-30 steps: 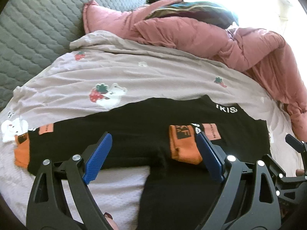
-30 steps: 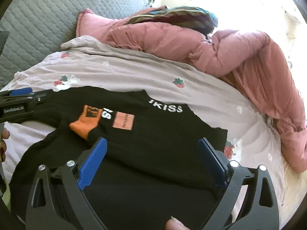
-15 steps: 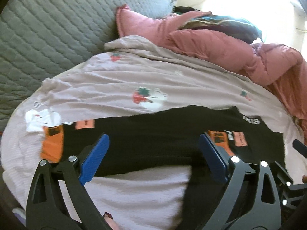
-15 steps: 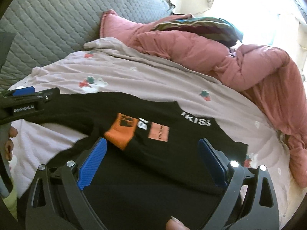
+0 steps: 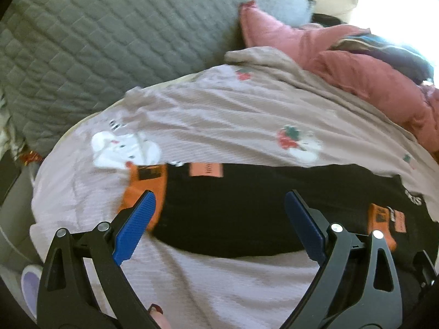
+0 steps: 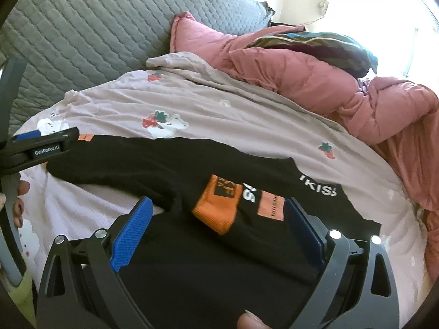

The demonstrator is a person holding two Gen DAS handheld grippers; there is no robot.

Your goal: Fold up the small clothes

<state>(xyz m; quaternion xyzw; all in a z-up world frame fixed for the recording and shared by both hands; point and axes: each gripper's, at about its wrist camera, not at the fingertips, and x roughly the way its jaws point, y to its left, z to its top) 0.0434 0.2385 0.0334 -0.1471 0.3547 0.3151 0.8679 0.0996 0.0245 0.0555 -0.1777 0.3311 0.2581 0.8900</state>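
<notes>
A black long-sleeved top (image 6: 164,170) with orange cuffs and white lettering lies flat on the bed. One sleeve stretches out to the left and ends in an orange cuff (image 5: 145,189). The other cuff (image 6: 216,208) is folded in over the chest. My left gripper (image 5: 219,200) hovers open over the outstretched sleeve, its left pad (image 5: 131,227) in front of the cuff. It also shows at the left edge of the right wrist view as the left gripper (image 6: 41,148). My right gripper (image 6: 218,205) stands open above the body of the top, the folded cuff between its fingers, untouched.
The bed sheet (image 5: 219,126) is pale mauve with strawberry prints. A grey quilted headboard (image 5: 109,41) rises at the back left. A bunched pink duvet (image 6: 301,74) with a dark striped cloth (image 6: 315,44) on it lies along the back and right.
Both grippers have moved left across the top. The left one has travelled along the outstretched sleeve to its orange cuff. The folded cuff now sits between the right gripper's fingers.
</notes>
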